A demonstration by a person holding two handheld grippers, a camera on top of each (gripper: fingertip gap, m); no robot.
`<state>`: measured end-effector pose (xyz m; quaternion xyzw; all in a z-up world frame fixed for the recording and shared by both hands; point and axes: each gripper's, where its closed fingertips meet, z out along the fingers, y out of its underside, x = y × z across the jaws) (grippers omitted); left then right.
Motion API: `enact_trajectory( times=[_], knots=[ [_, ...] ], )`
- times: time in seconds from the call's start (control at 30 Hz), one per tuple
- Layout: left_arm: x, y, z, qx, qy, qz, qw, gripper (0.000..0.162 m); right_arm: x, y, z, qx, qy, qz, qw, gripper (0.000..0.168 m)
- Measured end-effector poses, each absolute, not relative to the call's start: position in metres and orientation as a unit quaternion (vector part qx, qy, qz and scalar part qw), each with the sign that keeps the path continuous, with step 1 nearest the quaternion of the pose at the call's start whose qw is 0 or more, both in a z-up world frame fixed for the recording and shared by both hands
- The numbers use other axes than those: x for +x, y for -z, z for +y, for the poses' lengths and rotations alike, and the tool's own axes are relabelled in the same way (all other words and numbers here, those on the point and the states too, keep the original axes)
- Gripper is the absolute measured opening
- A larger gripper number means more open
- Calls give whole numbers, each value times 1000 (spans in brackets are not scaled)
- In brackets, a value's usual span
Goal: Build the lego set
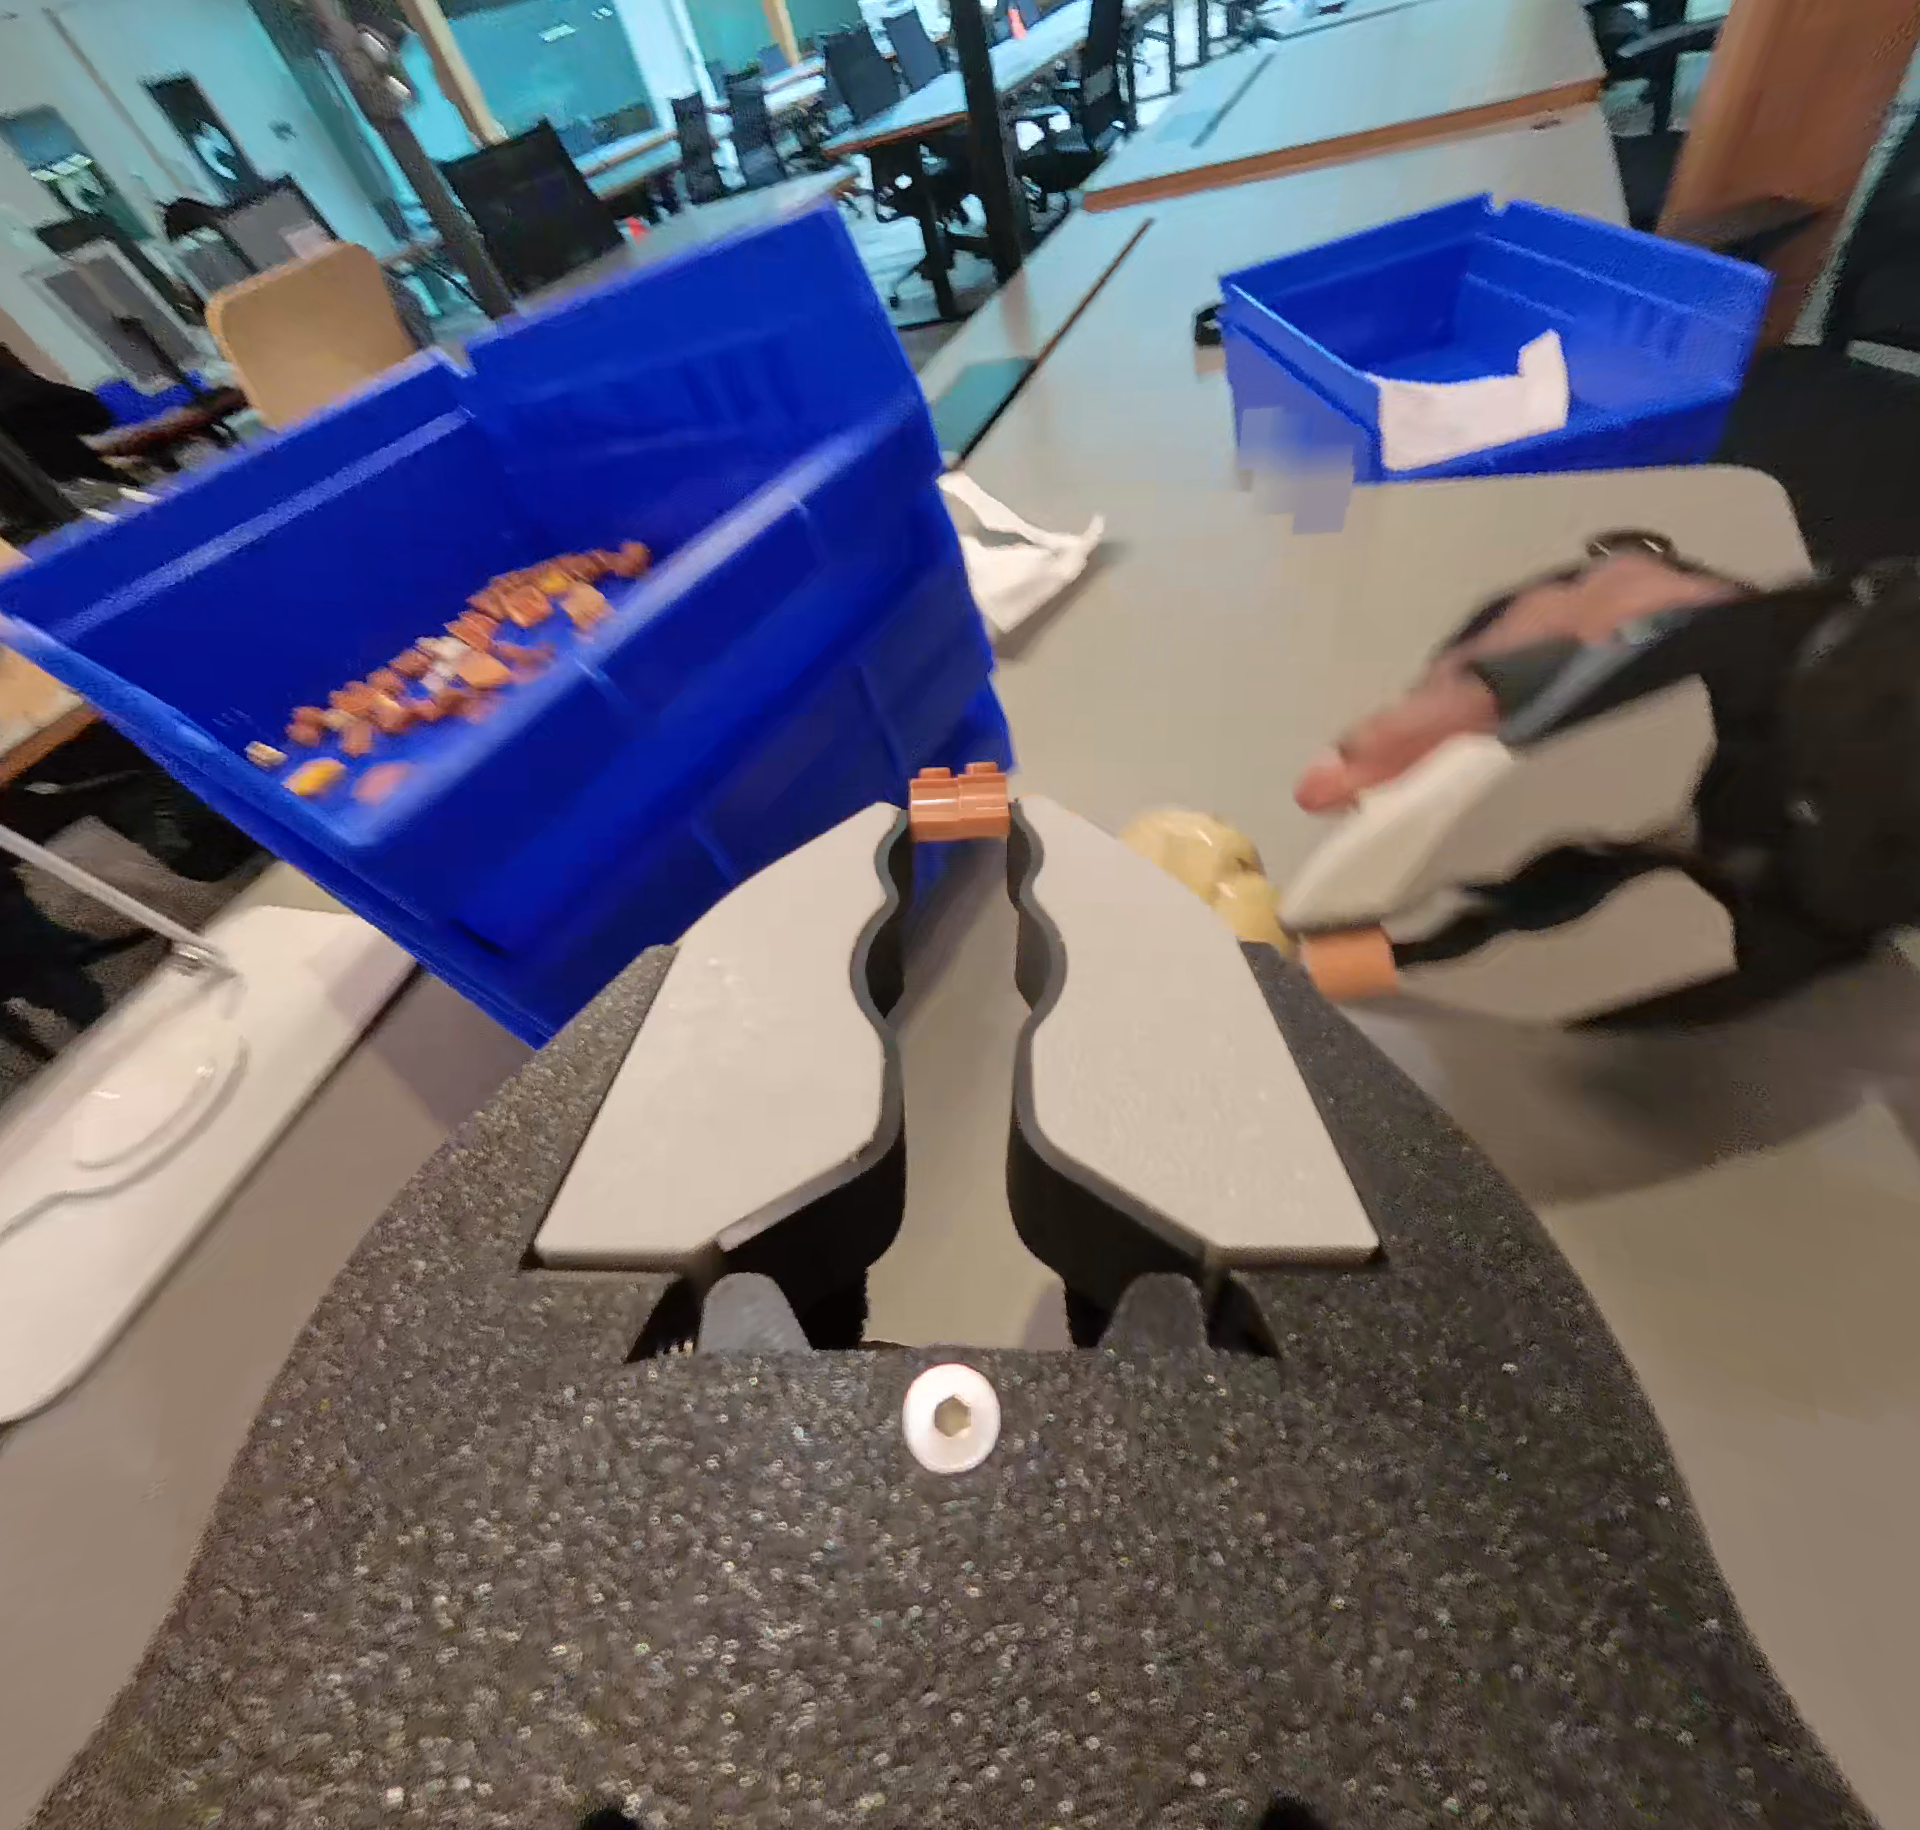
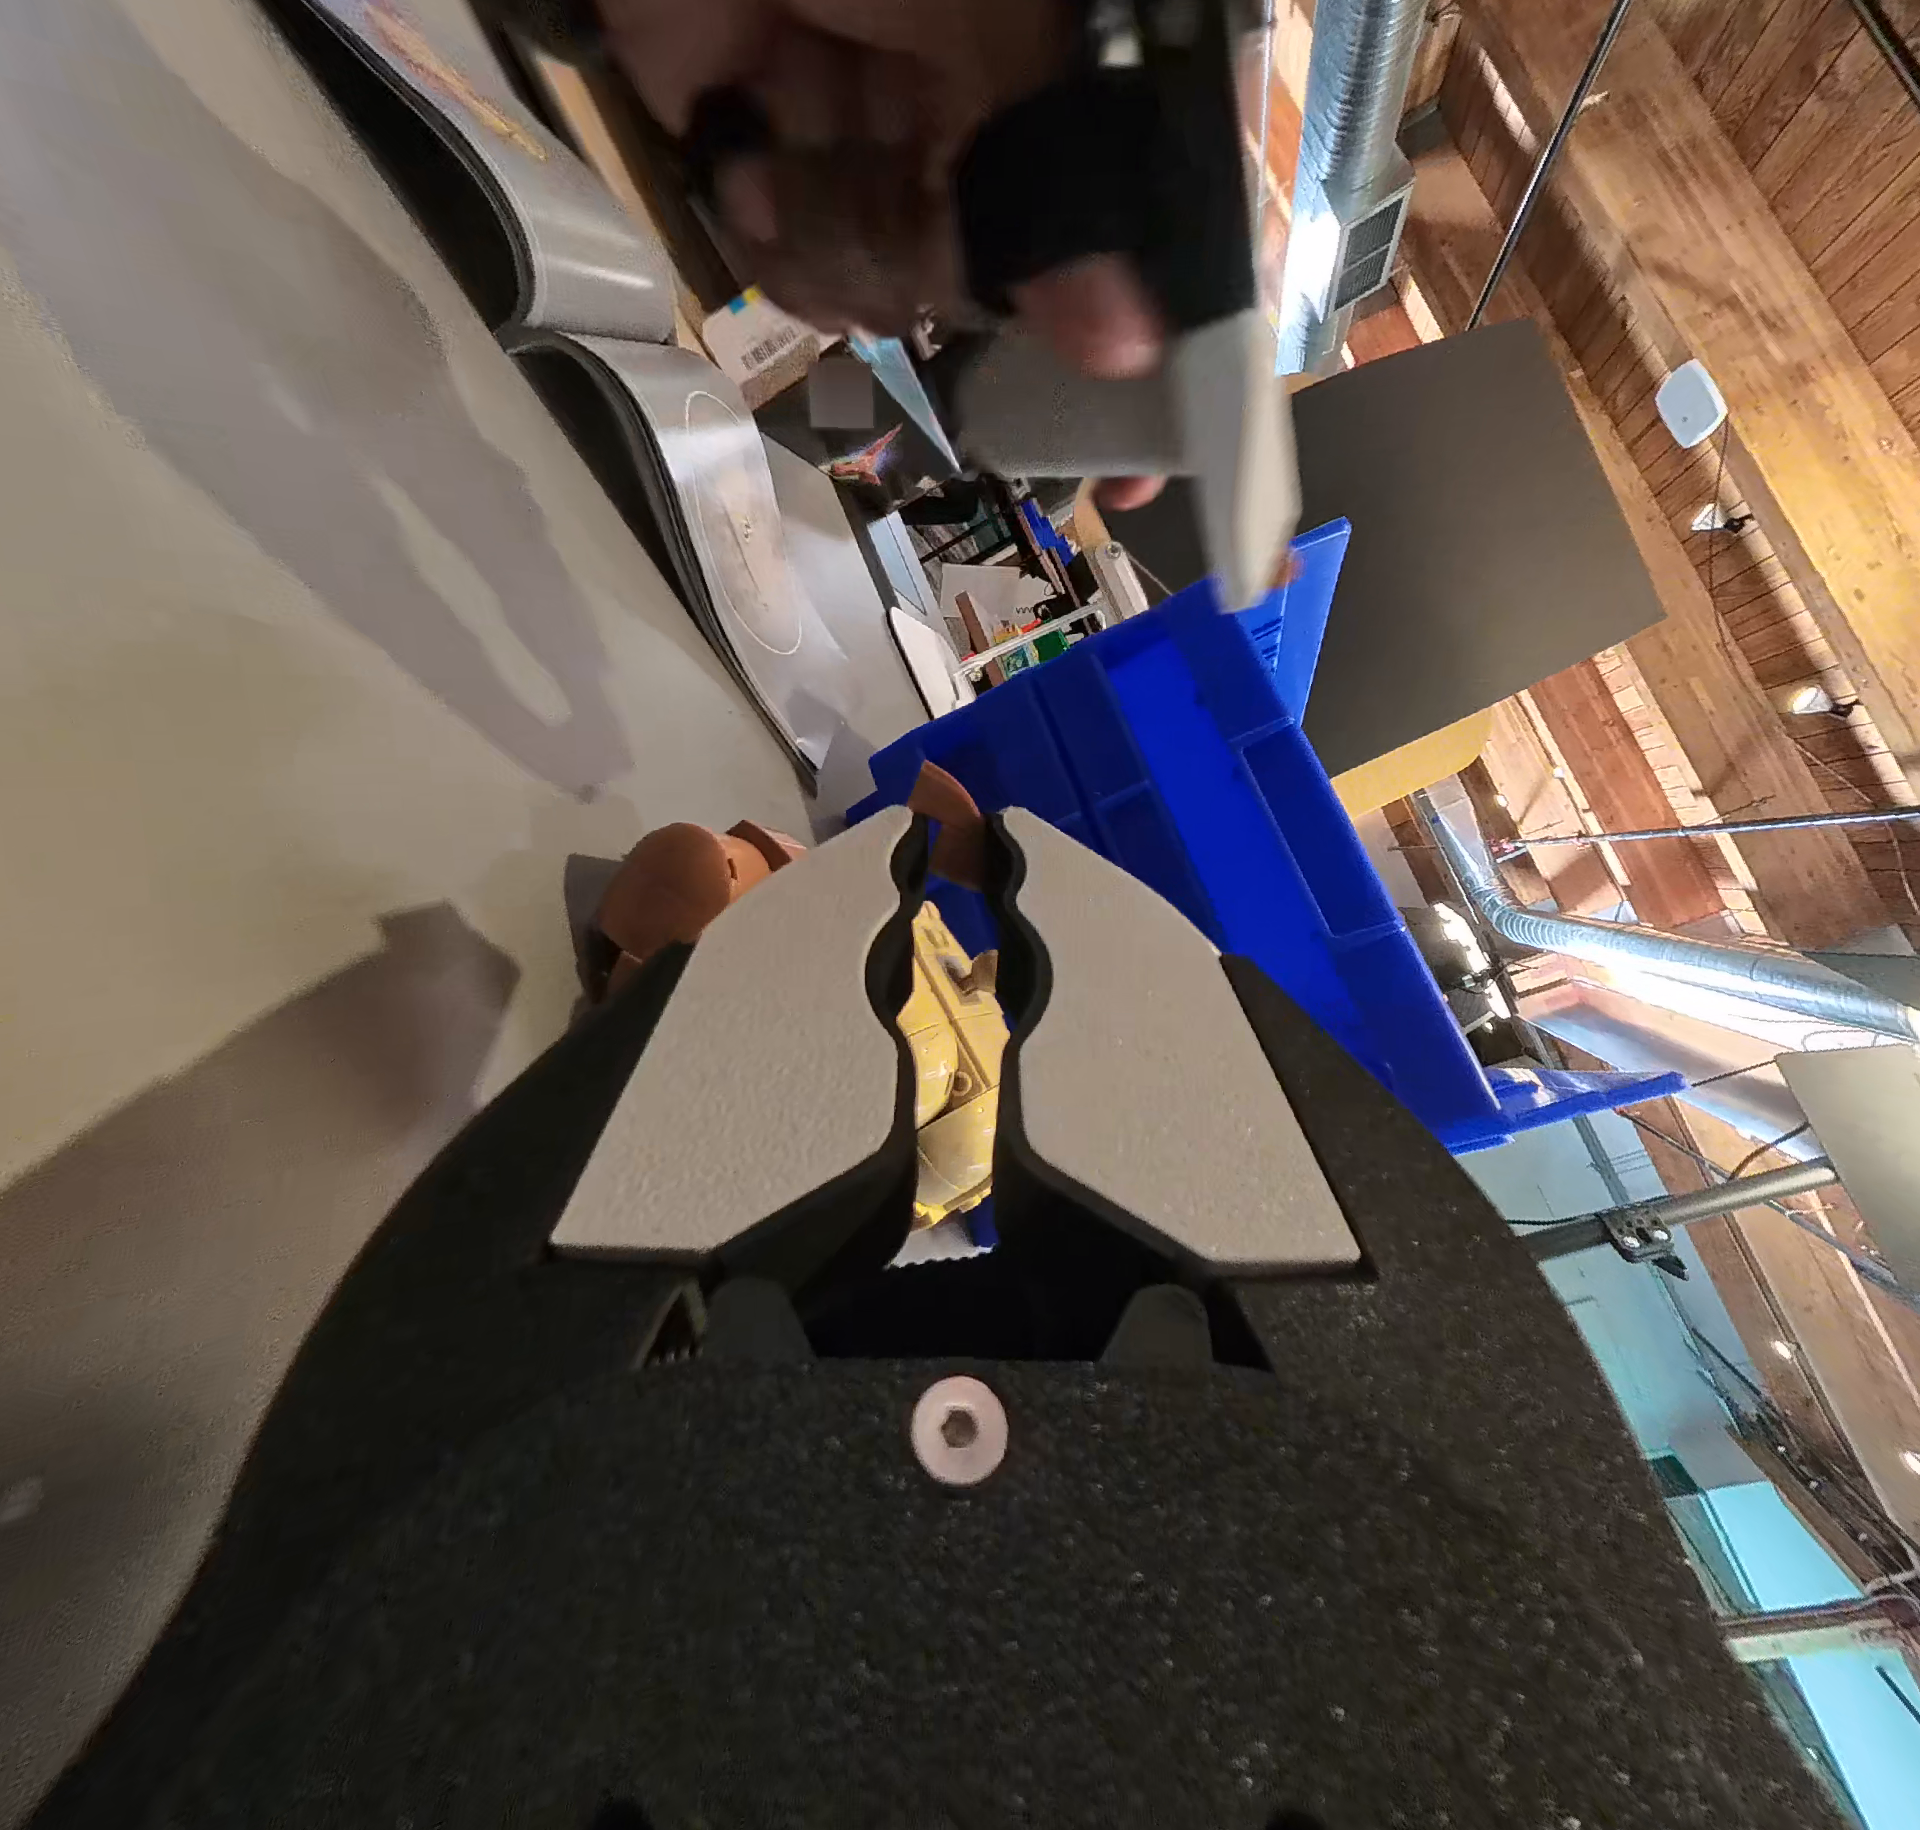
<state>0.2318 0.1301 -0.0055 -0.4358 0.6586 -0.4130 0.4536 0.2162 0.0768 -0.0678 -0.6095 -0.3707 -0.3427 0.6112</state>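
My left gripper [image 1: 958, 819] is shut on a small brown lego brick [image 1: 958, 806] at its fingertips, held above the grey table [image 1: 1195, 617]. My right gripper [image 2: 954, 826] is shut on a brown lego piece [image 2: 951, 840]; in the left wrist view it [image 1: 1325, 944] comes in from the right with that piece [image 1: 1348, 961] at its tip. A tan lego build [image 1: 1205, 850] sits on the table just behind it and shows between the right fingers [image 2: 951, 1063]. Rounded brown lego parts [image 2: 675, 887] lie left of the right gripper. The left gripper [image 2: 1252, 575] shows blurred at the top of the right wrist view.
A blue bin [image 1: 644, 824] with several loose brown pieces [image 1: 457, 658] stands at the left, close to my left gripper. A second blue bin [image 1: 1475, 346] holding white paper stands farther back right. An open instruction booklet [image 2: 582, 253] lies on the table. A white bag [image 1: 1018, 554] lies behind the bin. About 9 cm separates my left fingertips from my right.
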Motion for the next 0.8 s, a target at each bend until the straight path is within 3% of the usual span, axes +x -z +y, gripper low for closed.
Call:
enact_trajectory(
  times=[0.27,0.47,0.63,0.8],
  knots=[
    [297,-73,194,-477,335,626,518,17,218,72,78,-617,340,-374,603,10],
    [324,-57,232,-540,280,620,496,17,221,75,78,-624,334,-373,600,10],
    [324,-51,222,-531,266,627,504,37,222,75,77,-628,329,-370,600,10],
    [289,-51,191,-506,327,626,495,46,219,70,76,-647,275,-347,621,10]
  ],
)
